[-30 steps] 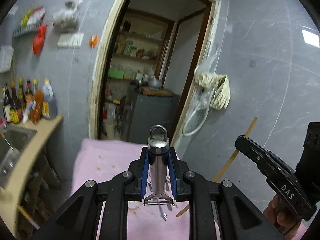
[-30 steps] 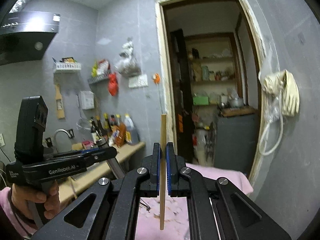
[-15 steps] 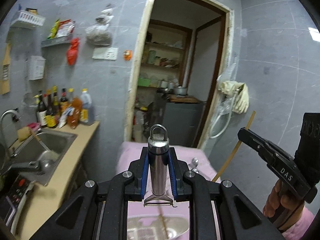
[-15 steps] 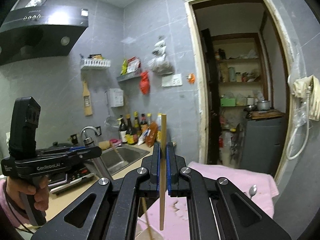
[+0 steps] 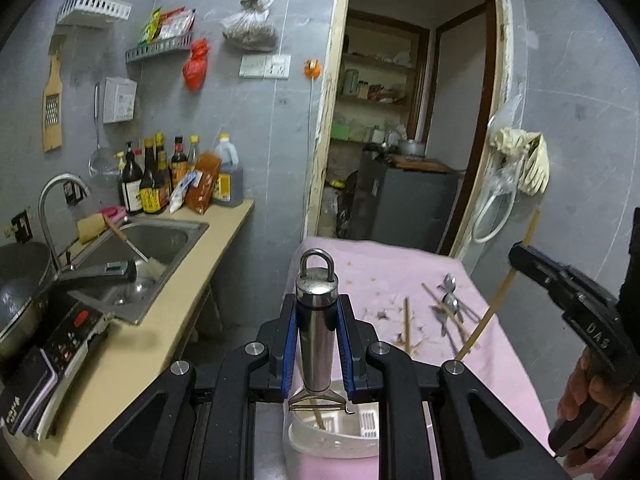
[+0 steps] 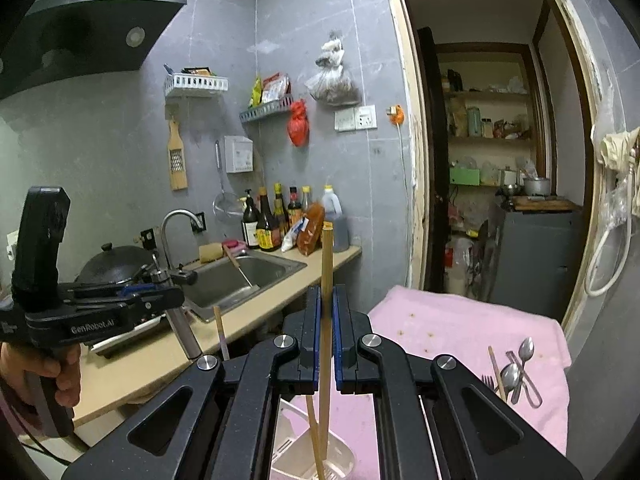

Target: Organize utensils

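Steel and upright, a peeler (image 5: 316,332) stands clamped between the blue pads of the left gripper (image 5: 316,344), its jaws drawn in tight against the handle, hanging loop at the top and blade at the bottom; the blade hangs just over the rim of a white plastic utensil holder (image 5: 340,436) that sits on the near part of the counter, on a pink cloth (image 5: 516,384); a wooden chopstick (image 5: 319,418) already leans inside that holder. Seen from the right wrist camera, the right gripper (image 6: 327,340) has its jaws almost fully together on a second chopstick (image 6: 326,280), held upright with its lower end down inside the holder (image 6: 296,460), beside the leaning one (image 6: 314,440). Farther along the cloth, toward the right edge of the counter, loose utensils lie in a small heap: two spoons (image 6: 518,362), a fork (image 6: 488,382) and another chopstick (image 6: 496,366), touching or overlapping one another; one more chopstick (image 5: 407,326) lies apart from them nearer the middle. Left of the cloth runs a tan worktop with a steel sink (image 5: 152,248), a row of sauce bottles (image 5: 160,176) at its back against the grey wall, and a black wok (image 6: 116,262) at the near end. A person's hand (image 6: 60,376) grips the handle of the left tool.
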{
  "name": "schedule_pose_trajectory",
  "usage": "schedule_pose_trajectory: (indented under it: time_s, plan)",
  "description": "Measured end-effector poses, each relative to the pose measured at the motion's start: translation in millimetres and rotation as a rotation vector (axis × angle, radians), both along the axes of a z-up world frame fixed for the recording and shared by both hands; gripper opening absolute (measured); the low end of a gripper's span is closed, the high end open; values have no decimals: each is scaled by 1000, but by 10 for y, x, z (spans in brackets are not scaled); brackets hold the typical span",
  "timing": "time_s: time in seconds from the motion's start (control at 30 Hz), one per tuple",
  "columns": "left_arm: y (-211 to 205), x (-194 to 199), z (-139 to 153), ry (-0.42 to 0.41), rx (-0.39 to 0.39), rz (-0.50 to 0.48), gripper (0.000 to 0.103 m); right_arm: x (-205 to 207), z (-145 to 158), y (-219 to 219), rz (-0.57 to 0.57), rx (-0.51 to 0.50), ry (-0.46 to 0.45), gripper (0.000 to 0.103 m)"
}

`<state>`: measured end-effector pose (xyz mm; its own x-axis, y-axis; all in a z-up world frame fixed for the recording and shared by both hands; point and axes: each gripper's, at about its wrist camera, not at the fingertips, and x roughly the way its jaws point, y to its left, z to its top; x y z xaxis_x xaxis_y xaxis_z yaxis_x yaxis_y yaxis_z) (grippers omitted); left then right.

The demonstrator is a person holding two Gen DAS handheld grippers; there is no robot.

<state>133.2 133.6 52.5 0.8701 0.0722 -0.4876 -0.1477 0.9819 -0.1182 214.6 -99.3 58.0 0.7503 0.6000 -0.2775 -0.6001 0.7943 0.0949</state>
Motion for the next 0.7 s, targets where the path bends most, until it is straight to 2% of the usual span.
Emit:
schedule_pose_trajectory:
  time_s: [0.2, 0.4, 0.5, 0.7]
  plan:
    - [-30, 73, -44, -21, 7, -7, 18, 32, -90, 18, -12, -11, 11, 5]
    - [-32, 69, 14, -47, -49, -31, 18, 23, -98, 7, -8, -16, 10, 5]
    - [-41, 83, 11, -41, -36, -30, 18, 28, -104, 2, -9, -11, 15, 5]
    - [-56, 119, -59, -27, -60, -25, 18, 38, -140, -16, -16, -6, 21, 5]
